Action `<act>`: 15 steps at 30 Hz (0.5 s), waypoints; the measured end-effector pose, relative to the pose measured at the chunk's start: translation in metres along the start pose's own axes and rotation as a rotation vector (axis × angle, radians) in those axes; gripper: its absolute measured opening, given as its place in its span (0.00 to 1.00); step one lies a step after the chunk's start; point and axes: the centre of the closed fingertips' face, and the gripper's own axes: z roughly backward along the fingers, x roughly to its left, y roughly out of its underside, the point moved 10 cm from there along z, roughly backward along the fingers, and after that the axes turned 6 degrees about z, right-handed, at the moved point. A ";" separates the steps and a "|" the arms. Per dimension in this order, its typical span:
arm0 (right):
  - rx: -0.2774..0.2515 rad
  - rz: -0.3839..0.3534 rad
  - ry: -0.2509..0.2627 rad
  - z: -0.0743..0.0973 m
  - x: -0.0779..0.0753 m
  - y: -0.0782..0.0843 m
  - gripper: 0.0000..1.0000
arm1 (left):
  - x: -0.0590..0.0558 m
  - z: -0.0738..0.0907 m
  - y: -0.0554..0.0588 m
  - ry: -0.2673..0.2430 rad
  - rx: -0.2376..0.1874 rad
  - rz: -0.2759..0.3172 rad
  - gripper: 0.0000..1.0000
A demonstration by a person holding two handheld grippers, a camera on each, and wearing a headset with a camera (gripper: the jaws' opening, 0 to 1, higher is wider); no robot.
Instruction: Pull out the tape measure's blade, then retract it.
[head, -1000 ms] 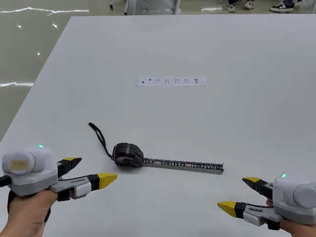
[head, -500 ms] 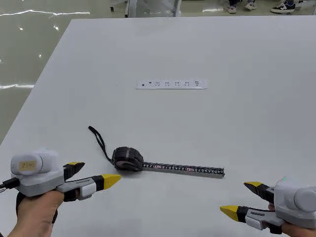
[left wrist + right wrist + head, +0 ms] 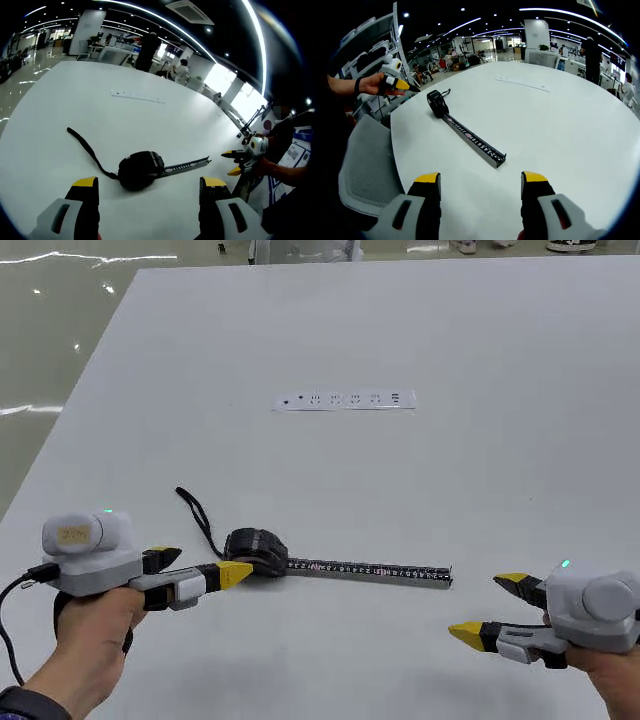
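The tape measure (image 3: pixel 257 551), a black case, lay on the white table (image 3: pixel 400 320) near the person's edge, toward the left. Its blade (image 3: pixel 370 571) was pulled out and lay flat on the table, running right from the case to its end hook. A black wrist strap (image 3: pixel 197 515) trailed from the case's far left side. Fine scale marks and small digits ran along the blade. In the right gripper view they showed as a row of figures, too small to read with any certainty. No brand name could be made out on the case.

The left gripper (image 3: pixel 205 563) was held just left of the case, its yellow-tipped jaws wide apart and holding nothing. In the left gripper view the case sat ahead of the two tips, between their lines, apart from both. The right gripper (image 3: pixel 485 605) hovered near the blade's hooked end, a little to the right and nearer the person. Its jaws were also spread and had hold of nothing.

Farther up the table, well apart from the tape, lay a white power strip (image 3: pixel 346 400) with a row of sockets. A grey mesh chair (image 3: pixel 367 165) stood beside the table.
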 end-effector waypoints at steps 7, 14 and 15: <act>0.027 0.045 -0.027 -0.012 -0.011 -0.003 0.64 | -0.001 -0.012 -0.002 0.026 0.025 0.059 0.78; 0.069 0.106 -0.065 -0.028 -0.020 -0.003 0.60 | -0.001 -0.024 -0.009 0.005 0.048 0.092 0.78; 0.078 0.121 -0.069 -0.030 -0.021 -0.003 0.60 | -0.001 -0.026 -0.011 0.003 0.049 0.102 0.78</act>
